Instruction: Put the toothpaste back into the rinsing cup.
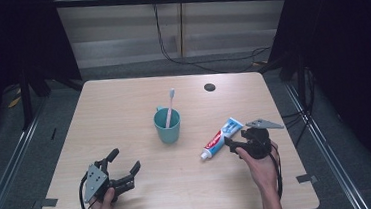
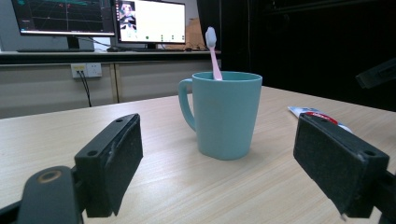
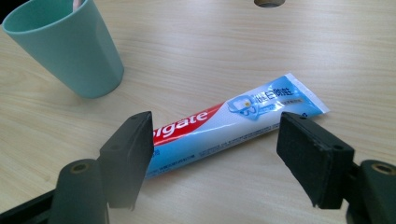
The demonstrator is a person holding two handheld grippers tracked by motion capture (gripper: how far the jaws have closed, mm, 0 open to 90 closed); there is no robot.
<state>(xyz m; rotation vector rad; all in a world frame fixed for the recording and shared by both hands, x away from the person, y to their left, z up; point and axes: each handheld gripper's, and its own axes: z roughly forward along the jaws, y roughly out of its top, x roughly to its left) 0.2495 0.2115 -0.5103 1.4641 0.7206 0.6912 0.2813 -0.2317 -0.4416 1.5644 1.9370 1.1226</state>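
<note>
A teal mug (image 1: 167, 127) stands at the table's middle with a pink toothbrush (image 1: 170, 108) upright inside. To its right a blue, red and white toothpaste tube (image 1: 221, 137) lies flat, cap toward the front. My right gripper (image 1: 237, 139) is open just right of the tube. In the right gripper view, the right gripper (image 3: 215, 135) has its jaws on either side of the tube (image 3: 233, 123), apart from it, with the mug (image 3: 65, 51) at upper left. My left gripper (image 1: 125, 160) is open at the front left and holds nothing. In its own view the left gripper (image 2: 219, 140) faces the mug (image 2: 226, 114), toothbrush (image 2: 213, 51) and tube (image 2: 317, 115).
A black cable hole (image 1: 209, 87) sits in the tabletop (image 1: 123, 104) near the far edge. Monitors (image 2: 149, 21) stand on a shelf beyond the table. Cables (image 1: 210, 62) trail on the floor behind, and dark curtains flank both sides.
</note>
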